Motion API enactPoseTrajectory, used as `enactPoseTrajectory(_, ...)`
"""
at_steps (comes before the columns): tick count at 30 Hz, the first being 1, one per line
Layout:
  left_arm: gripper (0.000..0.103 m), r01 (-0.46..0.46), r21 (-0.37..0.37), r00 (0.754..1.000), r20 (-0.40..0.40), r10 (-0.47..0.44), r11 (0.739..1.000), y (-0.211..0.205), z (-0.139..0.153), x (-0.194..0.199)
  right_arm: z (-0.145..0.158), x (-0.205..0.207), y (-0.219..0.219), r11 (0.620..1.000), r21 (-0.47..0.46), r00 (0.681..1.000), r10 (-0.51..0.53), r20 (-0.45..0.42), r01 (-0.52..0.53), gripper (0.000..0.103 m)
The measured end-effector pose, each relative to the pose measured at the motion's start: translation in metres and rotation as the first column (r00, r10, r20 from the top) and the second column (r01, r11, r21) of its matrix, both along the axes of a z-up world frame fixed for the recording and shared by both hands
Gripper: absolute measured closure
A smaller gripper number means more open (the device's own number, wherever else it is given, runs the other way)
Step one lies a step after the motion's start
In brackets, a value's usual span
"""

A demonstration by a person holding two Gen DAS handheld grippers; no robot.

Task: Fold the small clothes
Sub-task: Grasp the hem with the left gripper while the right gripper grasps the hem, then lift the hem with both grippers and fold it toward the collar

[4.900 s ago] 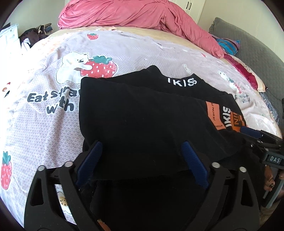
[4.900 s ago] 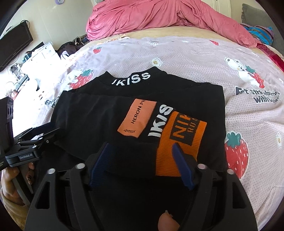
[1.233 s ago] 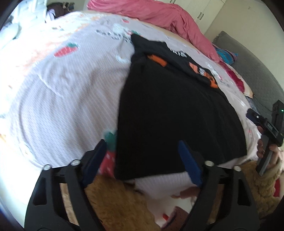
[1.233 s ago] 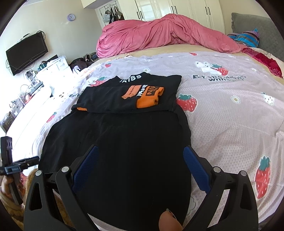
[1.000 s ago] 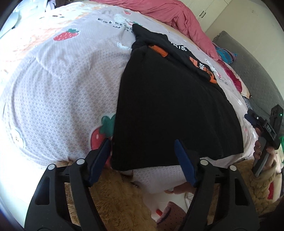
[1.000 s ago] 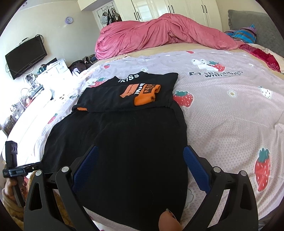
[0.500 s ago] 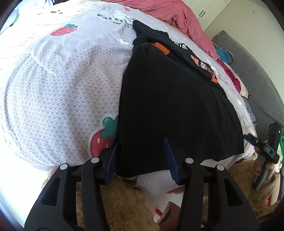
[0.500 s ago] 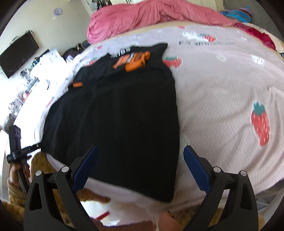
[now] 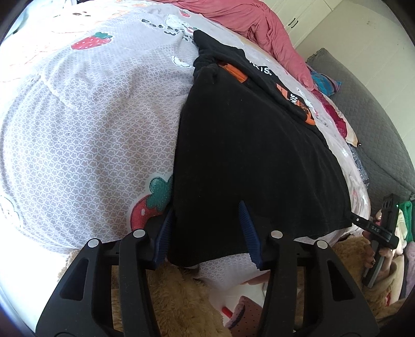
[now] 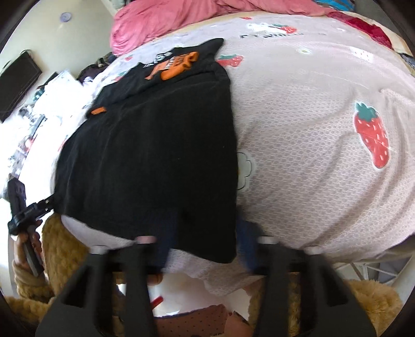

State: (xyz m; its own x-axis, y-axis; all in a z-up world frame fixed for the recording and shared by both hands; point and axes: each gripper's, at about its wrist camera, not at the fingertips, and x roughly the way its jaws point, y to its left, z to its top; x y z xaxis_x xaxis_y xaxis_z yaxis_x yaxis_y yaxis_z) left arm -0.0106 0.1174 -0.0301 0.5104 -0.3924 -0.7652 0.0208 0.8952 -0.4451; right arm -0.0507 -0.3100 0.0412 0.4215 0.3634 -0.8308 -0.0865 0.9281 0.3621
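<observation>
A black garment [image 9: 246,142] lies flat on the strawberry-print bed sheet [image 9: 77,129]. Its far end is folded over and shows orange patches [image 10: 179,64] and white lettering. My left gripper [image 9: 205,207] is at the near left hem corner. Its jaws stand half closed with flat fabric between them, and no pinch shows. My right gripper [image 10: 207,220] is blurred at the near right hem corner. Its jaws are closing with the fabric edge between them, the pads still apart. Each view shows the other gripper at the opposite hem corner.
A pink duvet [image 10: 181,15] is heaped at the far end of the bed. A grey padded couch [image 9: 376,116] runs along one side, and a dark screen [image 10: 18,77] stands at the other. The person's fuzzy brown sleeve [image 9: 181,298] fills the space below the bed edge.
Both grippers left the folded top and came to the near hem. The left jaws narrowed around the left corner. The right gripper dropped to the bed edge, and its jaws are narrower.
</observation>
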Motion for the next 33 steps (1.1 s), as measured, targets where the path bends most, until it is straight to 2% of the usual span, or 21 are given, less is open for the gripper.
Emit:
enactPoseTrajectory(2, 0.063, -0.002, -0.007, 1.000, 0.000, 0.002, 1.000, 0.001, 0.000, -0.001, 0.008, -0.004, 0.004, 0.999, 0.030, 0.998, 0.028, 0.048, -0.029, 0.095)
enactPoseTrajectory(7, 0.063, 0.000, -0.025, 1.000, -0.004, 0.000, 1.000, 0.003, 0.000, -0.002, 0.039, -0.007, 0.002, 0.992, 0.113, 0.982, 0.038, 0.185, -0.060, 0.096)
enactPoseTrajectory(9, 0.069, -0.006, -0.025, 1.000, -0.010, 0.005, 1.000, 0.005, 0.000, -0.003, 0.051, -0.007, -0.006, 0.991, 0.125, 0.974, 0.015, 0.226, -0.044, 0.096)
enactPoseTrajectory(13, 0.095, -0.011, -0.056, 1.000, -0.015, 0.010, 0.998, 0.010, 0.004, -0.007, 0.064, -0.006, -0.022, 0.991, 0.132, 0.965, -0.035, 0.260, 0.001, 0.096)
enactPoseTrajectory(16, 0.099, 0.004, -0.076, 1.000, 0.015, -0.003, 0.997, 0.009, 0.014, -0.014, 0.062, -0.005, -0.031, 0.990, 0.138, 0.967, -0.062, 0.246, 0.028, 0.096)
enactPoseTrajectory(21, 0.099, 0.010, -0.092, 0.998, 0.062, -0.004, 0.996, 0.012, 0.030, -0.020, 0.047, -0.006, -0.027, 0.995, 0.091, 0.985, -0.053, 0.165, 0.039, 0.096)
enactPoseTrajectory(26, 0.098, 0.042, -0.083, 0.999, -0.003, -0.042, 0.996, 0.006, 0.013, -0.012, 0.027, -0.004, -0.021, 0.999, 0.038, 0.996, -0.040, 0.077, 0.037, 0.095)
enactPoseTrajectory(28, 0.097, 0.046, -0.068, 0.999, -0.012, -0.047, 0.997, 0.003, 0.008, -0.010, 0.019, -0.002, -0.019, 0.999, 0.033, 0.999, -0.039, 0.039, 0.037, 0.091)
enactPoseTrajectory(30, 0.088, 0.051, -0.088, 0.999, -0.015, -0.052, 0.995, 0.003, 0.005, -0.009, 0.012, -0.001, -0.017, 0.999, 0.020, 0.999, -0.034, 0.005, 0.034, 0.090)
enactPoseTrajectory(32, 0.070, 0.051, -0.131, 0.998, -0.021, -0.054, 0.990, 0.003, 0.002, -0.008, 0.006, 0.000, -0.016, 0.999, 0.026, 0.999, -0.027, -0.019, 0.028, 0.085)
enactPoseTrajectory(33, 0.069, 0.051, -0.145, 0.998, -0.021, -0.054, 0.988, 0.002, 0.001, -0.008, 0.004, 0.001, -0.015, 0.999, 0.033, 0.999, -0.022, -0.031, 0.023, 0.078)
